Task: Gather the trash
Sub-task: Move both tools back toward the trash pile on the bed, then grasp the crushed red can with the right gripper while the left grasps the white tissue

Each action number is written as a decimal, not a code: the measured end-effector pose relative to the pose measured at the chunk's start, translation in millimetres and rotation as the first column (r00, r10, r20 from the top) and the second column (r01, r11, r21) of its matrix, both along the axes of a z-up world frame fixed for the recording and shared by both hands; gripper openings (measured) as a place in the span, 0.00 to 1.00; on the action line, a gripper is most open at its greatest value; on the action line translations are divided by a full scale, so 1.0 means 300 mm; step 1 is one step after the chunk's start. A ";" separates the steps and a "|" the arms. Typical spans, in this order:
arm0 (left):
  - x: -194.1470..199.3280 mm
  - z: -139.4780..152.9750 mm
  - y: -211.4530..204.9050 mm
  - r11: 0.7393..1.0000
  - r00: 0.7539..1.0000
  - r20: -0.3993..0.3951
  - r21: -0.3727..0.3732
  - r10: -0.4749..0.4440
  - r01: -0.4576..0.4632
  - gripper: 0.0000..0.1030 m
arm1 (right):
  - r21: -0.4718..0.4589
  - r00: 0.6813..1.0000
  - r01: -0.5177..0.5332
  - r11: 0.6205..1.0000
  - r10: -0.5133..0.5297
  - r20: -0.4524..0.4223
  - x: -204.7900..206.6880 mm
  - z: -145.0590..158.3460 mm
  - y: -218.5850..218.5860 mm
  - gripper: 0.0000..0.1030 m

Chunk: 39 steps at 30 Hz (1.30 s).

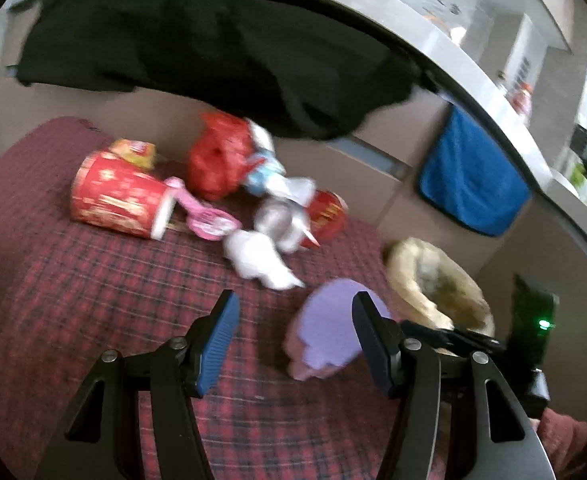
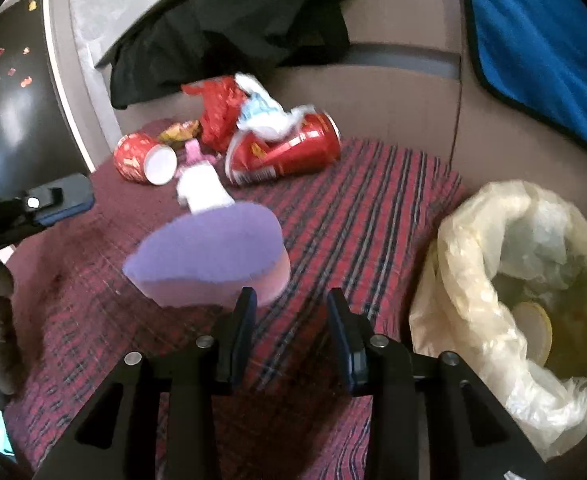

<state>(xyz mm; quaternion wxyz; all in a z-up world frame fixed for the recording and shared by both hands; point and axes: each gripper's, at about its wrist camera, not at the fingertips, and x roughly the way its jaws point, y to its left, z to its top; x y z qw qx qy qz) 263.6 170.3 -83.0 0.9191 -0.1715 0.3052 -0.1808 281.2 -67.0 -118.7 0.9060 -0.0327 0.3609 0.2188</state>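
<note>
Both views motion-blurred; edges of small items soft. Left gripper (image 1: 293,320): jaws spread wide, nothing between the blue ribbed pads (image 1: 219,344). Right gripper (image 2: 289,320): jaws parted to a moderate gap, nothing held; only the red-and-navy plaid cloth (image 2: 353,216) shows between them. Nearest item: one flat lilac paper piece with a scalloped edge (image 2: 209,248), just ahead of the right gripper's left finger; from the left wrist the same piece (image 1: 325,332) is partly hidden behind the left gripper's right finger. Cannot tell whether it lies on the cloth or is off it. To the right, one bin lined with a translucent cream plastic bag (image 2: 473,248) stands beside the cloth's edge; contents dim, one pale round disc visible, the rest unreadable. Further out, one crumpled white tissue wad (image 1: 257,256). Behind it, a trash cluster: two red printed paper cups on their sides, one large (image 1: 113,196) and one (image 1: 325,216) partly covered by white and pale-blue wrappers (image 1: 269,172); one pink plastic object (image 1: 209,216), shape unclear; one yellow snack packet (image 1: 137,152), mostly hidden behind the large cup; one crumpled red plastic bag (image 1: 213,160). Farthest: one black garment (image 1: 213,52) and one blue towel (image 1: 469,184) hang from a grey counter edge (image 1: 473,80).
</note>
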 end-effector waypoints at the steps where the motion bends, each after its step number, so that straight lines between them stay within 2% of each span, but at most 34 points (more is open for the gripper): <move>1: 0.003 0.001 -0.012 1.000 1.000 -0.005 0.008 -0.002 0.002 0.58 | 0.014 1.000 0.001 1.000 -0.001 -0.008 0.002 -0.007 -0.007 0.32; 5: 0.018 0.001 -0.024 0.999 0.999 -0.021 0.036 0.027 -0.026 0.58 | 0.034 1.000 0.003 0.999 -0.004 0.021 -0.016 0.018 -0.031 0.32; 9: 0.041 0.006 0.009 0.991 0.993 -0.025 0.069 0.118 -0.116 0.58 | 0.022 0.998 -0.006 1.000 0.005 0.061 -0.012 0.068 -0.037 0.32; 12: 0.056 0.028 0.051 0.978 0.982 0.000 0.082 0.191 -0.190 0.58 | 0.045 0.997 -0.020 0.999 0.017 0.075 0.042 0.135 -0.025 0.32; 14: 0.063 0.041 0.082 0.973 0.976 0.014 0.076 0.218 -0.218 0.58 | 0.091 0.996 -0.012 0.996 0.004 0.087 0.106 0.191 -0.013 0.33; 18: 0.107 0.056 0.114 0.975 0.978 0.004 0.075 0.209 -0.208 0.58 | 0.116 0.997 0.014 0.993 -0.022 0.073 0.254 0.233 0.040 0.34; 23: 0.138 0.060 0.160 0.976 0.978 -0.003 0.061 0.210 -0.209 0.58 | 0.114 0.998 0.055 0.992 -0.057 0.015 0.476 0.188 0.099 0.34; 26: 0.139 0.062 0.210 0.972 0.973 -0.006 0.052 0.232 -0.231 0.58 | 0.097 0.999 0.046 0.994 -0.044 -0.027 0.549 0.141 0.121 0.36; 29: 0.133 0.062 0.266 0.961 0.962 -0.002 0.053 0.272 -0.272 0.58 | 0.095 0.998 0.037 0.995 -0.033 -0.047 0.579 0.109 0.131 0.44; 33: 0.152 0.042 0.337 0.948 0.948 -0.034 0.031 0.317 -0.316 0.58 | 0.111 0.993 0.019 0.994 -0.006 -0.115 0.612 0.059 0.151 0.47; 39: 0.173 0.012 0.276 0.964 0.961 -0.070 0.040 0.266 -0.264 0.58 | 0.095 0.993 0.010 0.995 0.001 -0.114 0.603 0.059 0.165 0.46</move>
